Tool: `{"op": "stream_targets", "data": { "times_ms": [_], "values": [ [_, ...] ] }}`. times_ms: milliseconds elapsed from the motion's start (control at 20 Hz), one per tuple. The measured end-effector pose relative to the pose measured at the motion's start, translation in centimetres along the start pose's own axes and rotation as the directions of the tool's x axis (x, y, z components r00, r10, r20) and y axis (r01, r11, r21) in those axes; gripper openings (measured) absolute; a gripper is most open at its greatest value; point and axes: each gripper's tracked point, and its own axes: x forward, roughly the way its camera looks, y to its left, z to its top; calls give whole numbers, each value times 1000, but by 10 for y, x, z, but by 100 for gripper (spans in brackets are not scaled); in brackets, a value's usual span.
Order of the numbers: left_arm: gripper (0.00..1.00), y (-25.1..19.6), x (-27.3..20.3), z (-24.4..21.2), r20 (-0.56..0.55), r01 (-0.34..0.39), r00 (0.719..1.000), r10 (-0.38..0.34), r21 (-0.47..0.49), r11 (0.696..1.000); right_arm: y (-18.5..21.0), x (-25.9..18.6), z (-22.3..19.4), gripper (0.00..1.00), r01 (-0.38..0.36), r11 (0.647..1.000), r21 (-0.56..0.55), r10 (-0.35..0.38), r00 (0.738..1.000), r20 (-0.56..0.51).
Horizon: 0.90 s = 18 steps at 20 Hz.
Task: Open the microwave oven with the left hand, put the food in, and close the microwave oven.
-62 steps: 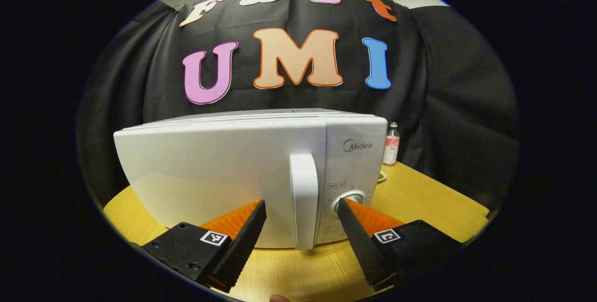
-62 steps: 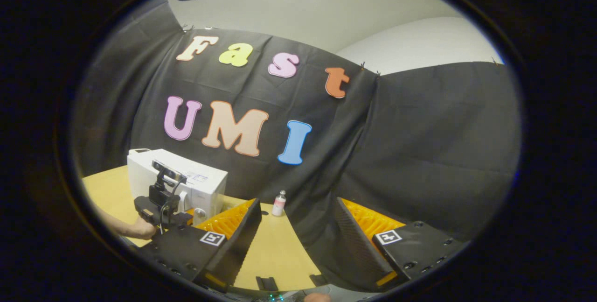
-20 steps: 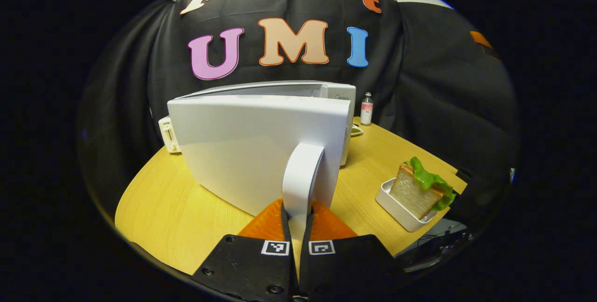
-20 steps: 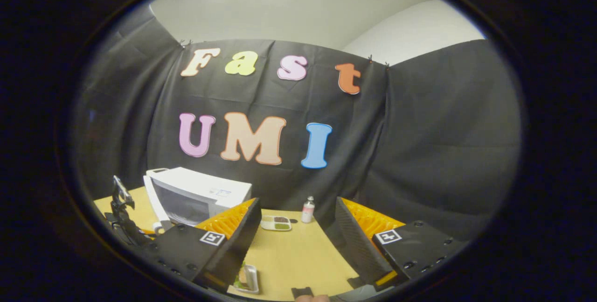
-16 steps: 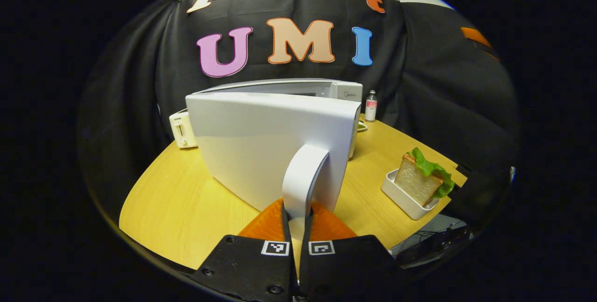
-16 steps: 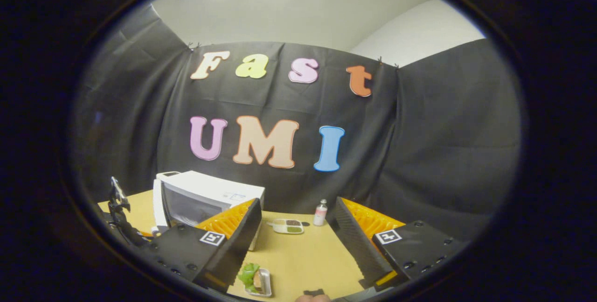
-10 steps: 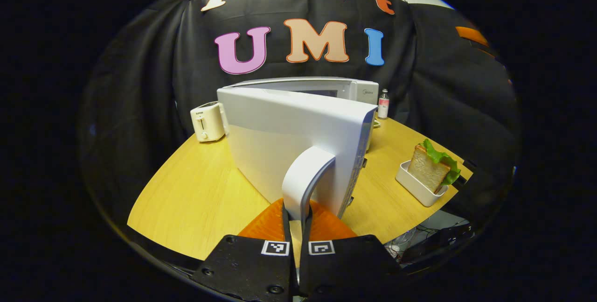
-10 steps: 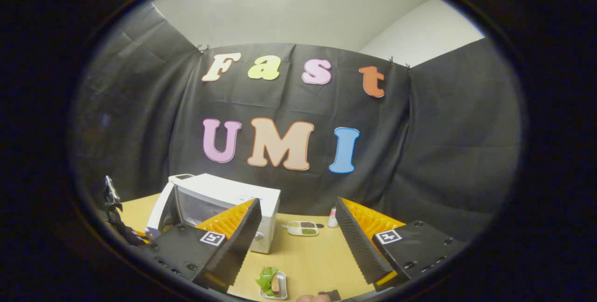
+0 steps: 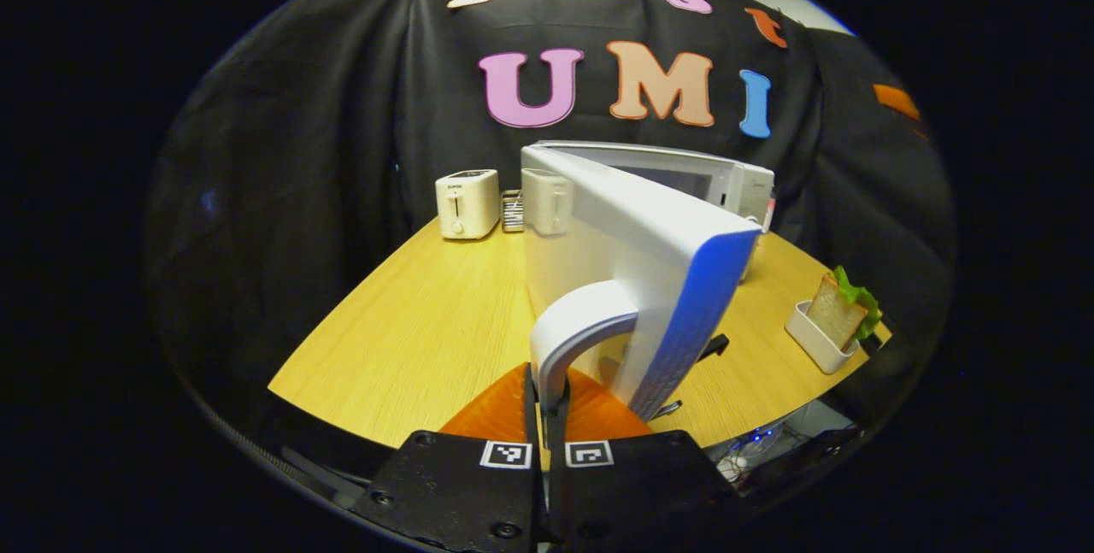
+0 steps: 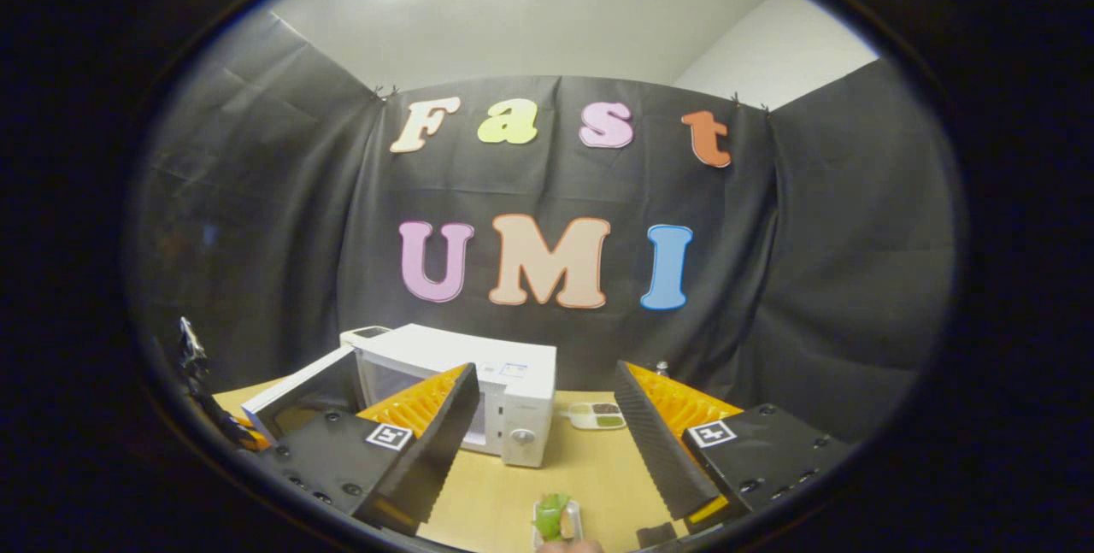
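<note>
In the left gripper view, the left hand-held gripper (image 9: pixel 547 395) is clenched on the white door handle (image 9: pixel 574 326) of the microwave oven (image 9: pixel 684 181), both fingers pressed against the handle's lower end. The door (image 9: pixel 649 267) is swung wide open, edge-on to the camera. The sandwich (image 9: pixel 842 309) is seen standing in a small white tray (image 9: pixel 812 346) on the counter (image 9: pixel 427 322), well to the right of the door and apart from it. Two toasters (image 9: pixel 467 203) are set at the counter's far side.

In the right gripper view, the right hand-held gripper (image 10: pixel 547 433) is held released, with nothing between its fingers. The sandwich (image 10: pixel 554 519) lies just below the gap between them.
</note>
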Motion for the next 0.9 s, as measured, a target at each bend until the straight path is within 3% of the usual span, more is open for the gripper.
{"op": "stream_targets", "data": {
  "times_ms": [300, 400, 600, 650, 750, 800, 850, 900],
  "values": [
    [0, 14, 2, 1, -7, 54, 999, -53, 38, 998, 27, -1, -6, 97, 26, 999, 25, -26, 1000, 2],
    [0, 19, 2, 1, -4, 64, 998, -64, 33, 997, 24, -4, -5, 100, 51, 999, 14, -51, 999, 10],
    [2, 16, 2, -1, -6, 100, 995, -100, 54, 994, 12, -10, -9, 96, 104, 995, 10, -104, 995, 2],
    [4, 15, 3, -1, -6, 106, 994, -105, 58, 993, 10, -10, -13, 100, 114, 993, 12, -114, 993, -9],
    [13, 19, 3, 1, 16, 92, 996, -93, 53, 994, 6, -11, -18, 97, 130, 991, 17, -129, 991, -27],
    [29, 21, 4, 0, 23, 83, 996, -84, 44, 996, 5, -12, -19, 96, 135, 991, 21, -134, 991, -29],
    [33, 21, 4, 0, 25, 77, 997, -78, 32, 996, 5, -12, -20, 96, 137, 990, 20, -136, 990, -29],
    [44, 19, 5, -1, 22, 72, 997, -73, 24, 997, 5, -13, -21, 96, 138, 990, 13, -138, 990, -29]
  ]
}}
